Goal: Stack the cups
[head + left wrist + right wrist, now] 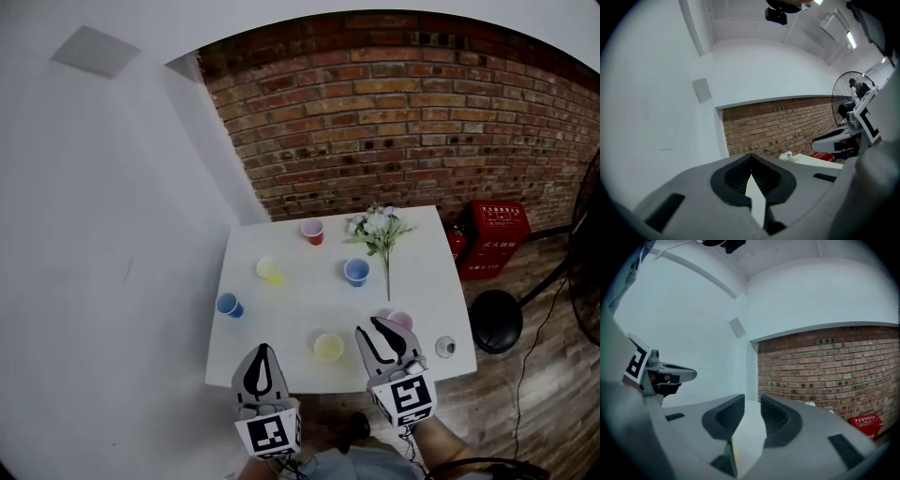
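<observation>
Left gripper [263, 349]: jaws closed tip to tip, empty. Right gripper [375, 328]: jaws partly apart, empty. On the white table [427, 272], unstacked: red cup [312, 231] at 12 o'clock, blue cup [228, 306] at 8, yellow cup [328, 347] at 6, pink cup [400, 320] at 4.
</observation>
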{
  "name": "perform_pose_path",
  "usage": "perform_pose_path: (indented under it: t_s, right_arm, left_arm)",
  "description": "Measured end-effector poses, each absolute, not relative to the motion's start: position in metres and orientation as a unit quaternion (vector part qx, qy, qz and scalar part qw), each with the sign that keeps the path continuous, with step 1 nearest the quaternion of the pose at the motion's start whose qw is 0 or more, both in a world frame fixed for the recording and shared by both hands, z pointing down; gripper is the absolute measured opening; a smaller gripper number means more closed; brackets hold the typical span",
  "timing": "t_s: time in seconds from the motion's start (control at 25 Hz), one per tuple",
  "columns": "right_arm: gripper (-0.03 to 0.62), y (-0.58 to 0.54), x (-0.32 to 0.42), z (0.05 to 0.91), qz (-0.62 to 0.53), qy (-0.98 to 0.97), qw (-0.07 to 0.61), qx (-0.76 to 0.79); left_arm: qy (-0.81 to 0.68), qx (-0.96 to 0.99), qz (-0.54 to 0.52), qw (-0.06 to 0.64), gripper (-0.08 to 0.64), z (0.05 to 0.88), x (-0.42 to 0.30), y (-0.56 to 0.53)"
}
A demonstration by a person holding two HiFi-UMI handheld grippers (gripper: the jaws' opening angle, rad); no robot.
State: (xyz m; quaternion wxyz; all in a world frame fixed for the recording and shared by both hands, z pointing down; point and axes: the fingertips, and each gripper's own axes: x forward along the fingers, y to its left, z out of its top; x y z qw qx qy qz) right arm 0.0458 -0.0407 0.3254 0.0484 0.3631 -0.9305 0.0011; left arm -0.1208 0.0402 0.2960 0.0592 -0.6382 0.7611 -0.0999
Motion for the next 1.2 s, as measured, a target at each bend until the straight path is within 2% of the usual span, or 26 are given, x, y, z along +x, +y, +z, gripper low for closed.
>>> perform_pose_path:
  t_s: [0.4,0.84,1.2]
  right_arm:
    - [0.114,-0.052,0.017,0.329,0.014,-0.935,0.072,0.346]
    - [0.114,-0.043,-0.005,0.428,0.063,-0.925,0.162,0.337]
    - [0.144,-0.041,-0.013,0.489,0.125,-0.912,0.198,0.337]
  left_arm:
    - [0.773,-0.626,-0.09,0.05,0.008,0.293,-0.151,0.026]
    - [0.763,-0.638,-0.103,0.018,0.008,0.343,-0.182,0.008]
    - [0.739,-0.663,-0.12,-0.016,0.008,0.38,-0.185,-0.013]
